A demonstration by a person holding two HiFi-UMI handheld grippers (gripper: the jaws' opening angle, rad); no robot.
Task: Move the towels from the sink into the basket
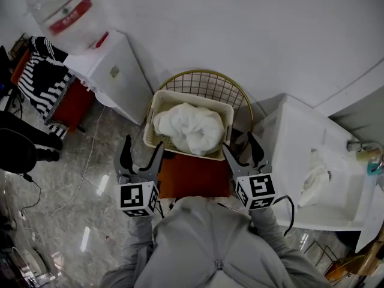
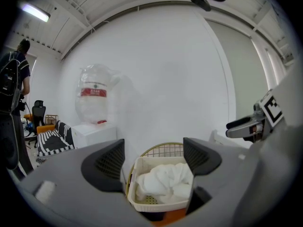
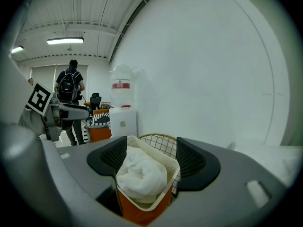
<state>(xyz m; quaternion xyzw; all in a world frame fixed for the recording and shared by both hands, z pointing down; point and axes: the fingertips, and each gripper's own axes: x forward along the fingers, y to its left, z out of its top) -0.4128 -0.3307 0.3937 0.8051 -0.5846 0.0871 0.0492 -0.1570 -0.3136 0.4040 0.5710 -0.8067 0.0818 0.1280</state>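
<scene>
Standing at the far left of the left gripper view, a person with a backpack (image 2: 13,86) faces away into the room. In the head view a striped black-and-white cloth (image 1: 41,80) lies over a red-orange piece of furniture. Beside it, a white water dispenser (image 1: 114,71) carries a clear bottle (image 1: 66,11) with a red label. Lower down, the left gripper (image 1: 142,152) hovers above the marbled floor (image 1: 72,185). Its own view shows the two jaws spread wide, with nothing touching the pads. Just ahead of it stands a chair (image 1: 207,86) with a gold wire back and an orange seat (image 1: 192,176), and on that seat sits the cream basket (image 1: 163,140). A bunched white towel (image 1: 189,128) fills most of the basket. The right gripper (image 1: 240,146) is held at the chair's other side, roughly level with the left one. Its jaws stand apart as well and pinch nothing; the basket and its towel merely show beyond the gap. Further right the white sink (image 1: 294,137) stands against the wall. A second white towel (image 1: 315,182) lies crumpled in its basin, well apart from both grippers, and a faucet (image 1: 360,146) sits at the far edge
</scene>
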